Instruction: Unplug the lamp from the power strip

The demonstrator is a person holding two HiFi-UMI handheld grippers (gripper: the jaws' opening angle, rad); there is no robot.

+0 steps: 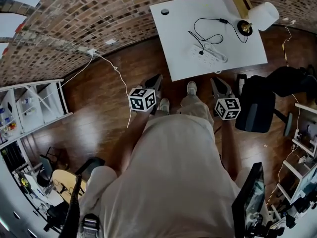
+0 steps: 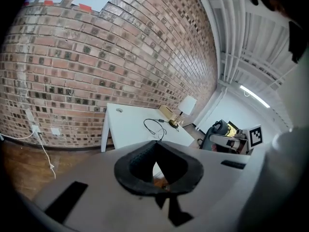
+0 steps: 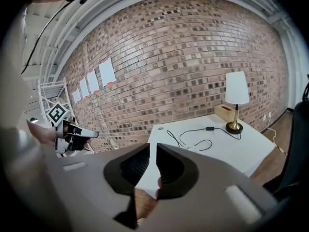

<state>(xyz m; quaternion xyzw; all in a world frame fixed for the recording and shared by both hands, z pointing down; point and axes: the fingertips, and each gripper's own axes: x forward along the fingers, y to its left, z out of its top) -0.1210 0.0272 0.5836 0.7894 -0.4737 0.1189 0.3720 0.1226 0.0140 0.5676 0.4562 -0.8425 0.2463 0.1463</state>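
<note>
Filling the background ahead of both grippers, a brick wall (image 1: 99, 14) rises from a dark wooden floor (image 1: 99, 108) that runs under and past the jaws. A white table (image 1: 178, 29) stands against that wall, well ahead of the grippers and nearer the right gripper's line than the left's. A black chair (image 1: 257, 103) sits just to the right of the right gripper. The left gripper (image 2: 155, 143) is held out over the floor well short of the table, its jaws drawn together at the tips with nothing between them. The right gripper (image 3: 153, 146) is held level with it on the person's other side, its jaws narrow, only a thin slit apart, and empty. On the table's far right corner, far beyond the right gripper's jaws, stands the lamp (image 1: 260, 18) with a white shade and brass base. The white power strip (image 1: 210, 53) lies near the table's front edge, the closest of the table's things to the grippers yet well apart from both. The lamp's black cord (image 1: 208, 26) loops across the tabletop from the base to the strip, where its plug (image 1: 201, 52) sits at the strip's left end.
</note>
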